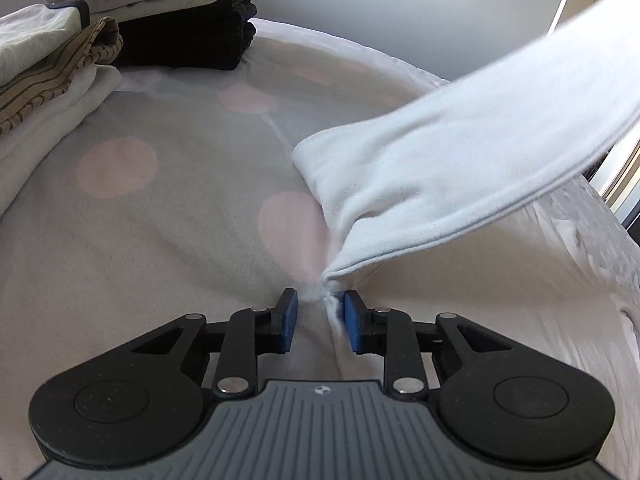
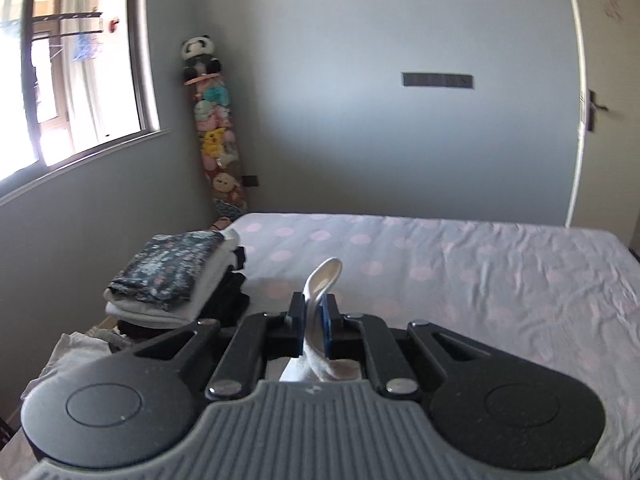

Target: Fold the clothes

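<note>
Left gripper (image 1: 320, 320): low centre of the left view, pointing down at the bed. Its blue pads (image 1: 289, 322) stand a narrow way apart with a gap between them. A pinched corner of the white garment (image 1: 440, 152) lies in that gap, against the right pad. The left pad shows clear of the cloth, so the pads do not clamp it.

Right gripper (image 2: 314, 326): low centre of the right view, jaws nearly together and pinching a strip of the same white cloth (image 2: 320, 280). A loop of the cloth stands up above the fingertips, and more of it hangs below between the fingers.

Garment: in the left view it runs as a folded band from the corner at the left gripper up to the upper right edge of the frame, lifted off the bed along most of its length. Which kind of garment it is I cannot tell.

Bed (image 2: 500, 280): pale sheet with pink dots, wrinkled, filling the middle and right of the right view.

Stacks: a pile of folded clothes (image 2: 168, 276) sits at the left of the bed, a dark patterned piece on top, white and black ones beneath. In the left view the pile shows at upper left, with a striped brown piece (image 1: 60, 80) beside it.

Room: window (image 2: 68, 80) at upper left, grey wall, a column of soft toys (image 2: 216, 136) in the corner with a panda on top.
</note>
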Demonstrator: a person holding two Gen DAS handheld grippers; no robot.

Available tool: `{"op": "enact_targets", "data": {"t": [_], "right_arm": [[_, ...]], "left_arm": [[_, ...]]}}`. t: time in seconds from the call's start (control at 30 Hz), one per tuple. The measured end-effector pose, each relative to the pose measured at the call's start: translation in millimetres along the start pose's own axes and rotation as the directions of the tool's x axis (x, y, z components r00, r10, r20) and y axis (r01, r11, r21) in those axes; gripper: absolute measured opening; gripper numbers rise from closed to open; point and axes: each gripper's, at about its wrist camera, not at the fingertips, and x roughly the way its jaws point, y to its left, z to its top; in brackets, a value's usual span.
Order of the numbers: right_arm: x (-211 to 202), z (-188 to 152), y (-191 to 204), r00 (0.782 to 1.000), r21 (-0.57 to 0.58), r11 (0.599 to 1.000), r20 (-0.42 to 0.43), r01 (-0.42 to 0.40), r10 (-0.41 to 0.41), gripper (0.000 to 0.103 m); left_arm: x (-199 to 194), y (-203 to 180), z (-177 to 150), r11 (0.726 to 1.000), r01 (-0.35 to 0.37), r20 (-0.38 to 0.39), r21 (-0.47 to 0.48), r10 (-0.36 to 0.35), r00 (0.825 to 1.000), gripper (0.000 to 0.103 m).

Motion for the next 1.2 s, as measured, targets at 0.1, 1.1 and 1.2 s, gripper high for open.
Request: {"op": "enact_targets", "data": {"t": [0.1, 1.1, 1.2], "right_arm": [[6, -41, -60, 0.997, 0.098, 0.994, -0.053, 0.055, -0.050, 0.010], [120, -298, -271, 0.944, 0.469, 0.864, -0.330, 0.184, -0.022, 0.028], [116, -304, -275, 0.957, 0.493, 0.858, -0.290, 0.144, 0.005, 0.026]], "left_arm": [[0, -1, -1, 1.000, -0.008, -0.001, 0.014, 0.008, 1.000, 0.030], [39, -1, 99, 0.994, 0.031, -0.053, -0.106, -0.037, 0.998, 0.061], [63, -2, 113, 0.995, 0.016, -0.094, -0.102, -0.025, 0.995, 0.029]]}}
